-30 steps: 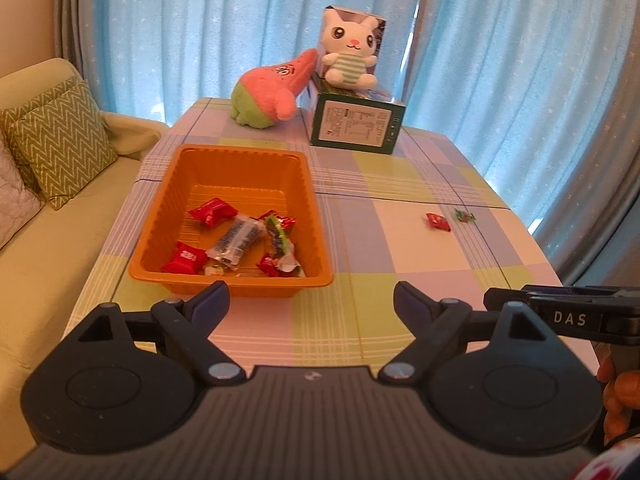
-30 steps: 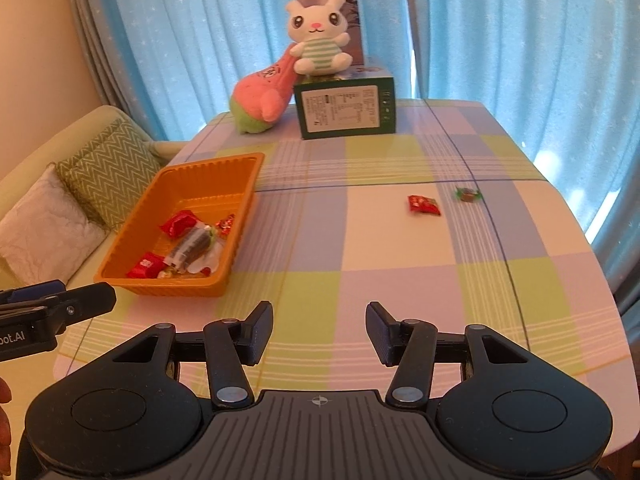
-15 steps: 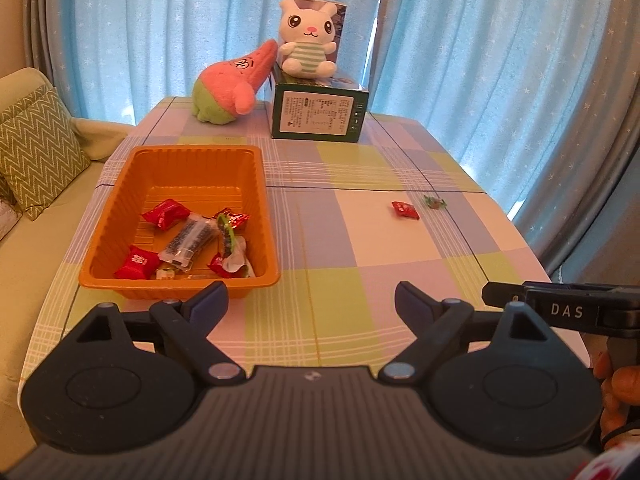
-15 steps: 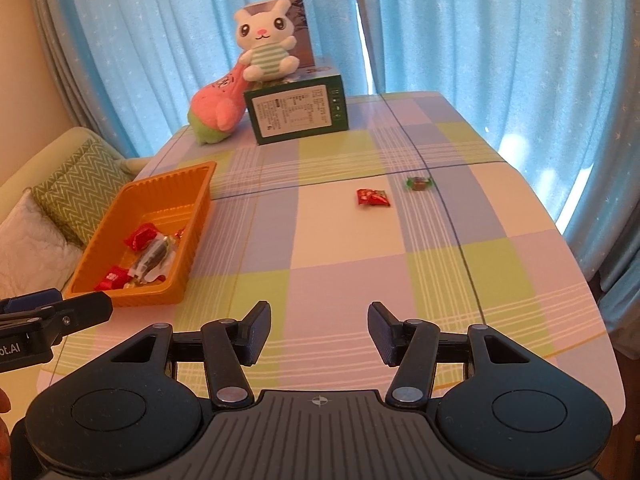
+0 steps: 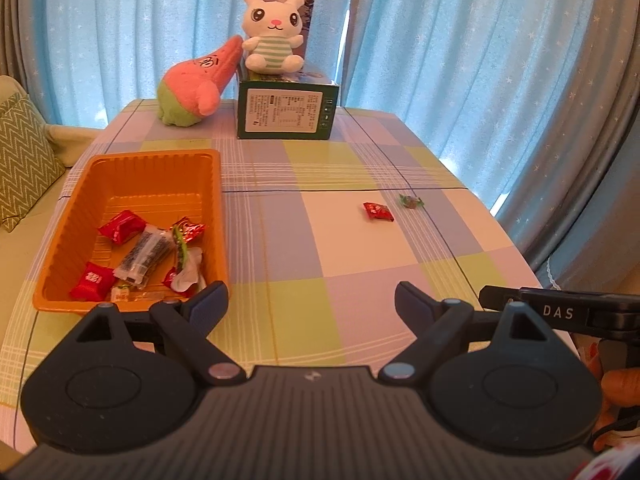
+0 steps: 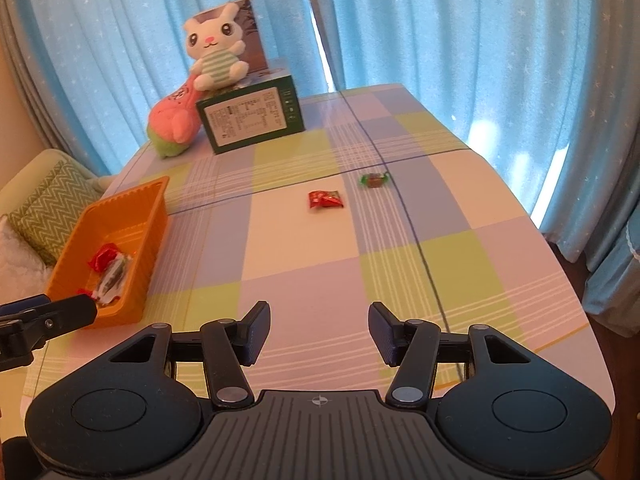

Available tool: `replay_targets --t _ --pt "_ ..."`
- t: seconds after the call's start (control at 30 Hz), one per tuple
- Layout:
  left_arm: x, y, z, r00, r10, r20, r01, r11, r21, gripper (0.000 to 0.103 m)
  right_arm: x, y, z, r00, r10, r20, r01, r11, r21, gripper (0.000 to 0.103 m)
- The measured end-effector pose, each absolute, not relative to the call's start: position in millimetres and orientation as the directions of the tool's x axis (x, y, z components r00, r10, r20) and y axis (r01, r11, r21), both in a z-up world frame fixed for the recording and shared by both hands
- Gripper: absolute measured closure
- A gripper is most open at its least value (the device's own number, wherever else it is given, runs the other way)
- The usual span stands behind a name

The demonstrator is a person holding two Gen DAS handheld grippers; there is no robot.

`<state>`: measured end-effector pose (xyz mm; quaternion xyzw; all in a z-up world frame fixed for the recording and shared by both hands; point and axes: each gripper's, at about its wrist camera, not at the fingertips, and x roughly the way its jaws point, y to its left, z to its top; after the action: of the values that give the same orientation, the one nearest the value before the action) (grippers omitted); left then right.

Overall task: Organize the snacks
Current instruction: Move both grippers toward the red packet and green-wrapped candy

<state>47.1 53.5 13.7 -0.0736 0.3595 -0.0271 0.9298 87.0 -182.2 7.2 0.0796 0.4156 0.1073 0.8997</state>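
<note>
Item one, far left: the orange tray (image 5: 216, 200) sits on the left side of the checked surface (image 5: 304, 280). It holds several wrapped snacks (image 5: 148, 252), red packets and a dark bar among them, bunched toward its near end.

Item two: my left claw (image 5: 311, 300) hangs over the near edge of the surface just right of the tray's near corner, jaws spread wide, nothing between them.

Item three: my right claw (image 6: 318, 330) hangs over the near edge too, jaws wide apart and empty, facing the open middle of the surface.

Item four, right of centre: a red candy packet (image 6: 325, 199) lies flat, well apart from the tray. Just beside it to the right lies a small green-wrapped candy (image 6: 374, 179), close to the packet, though I cannot tell if they touch.

Item five, far end: a green box (image 5: 287, 111) with a white bunny plush (image 5: 273, 36) on top and a pink plush (image 5: 196, 86) leaning at its left. None are part of the sorting, I judge.

Step in hand, as I read it: fetch the two loose candies. I would send the right claw, which faces them, take the red packet first, come down with the jaws straddling its short width, and close gently, since a flat foil wrapper may slide.
</note>
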Motion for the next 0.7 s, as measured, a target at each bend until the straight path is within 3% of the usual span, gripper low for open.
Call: replay_targets --t 0.7 --pt "151.7 5.7 -24.2 0.701 -0.192 -0.687 0.12 0.981 -0.153 0.014 167.4 -231.8 -17.1 0.657 0.205 -0.726 -0.066 0.974 0.216 0.048"
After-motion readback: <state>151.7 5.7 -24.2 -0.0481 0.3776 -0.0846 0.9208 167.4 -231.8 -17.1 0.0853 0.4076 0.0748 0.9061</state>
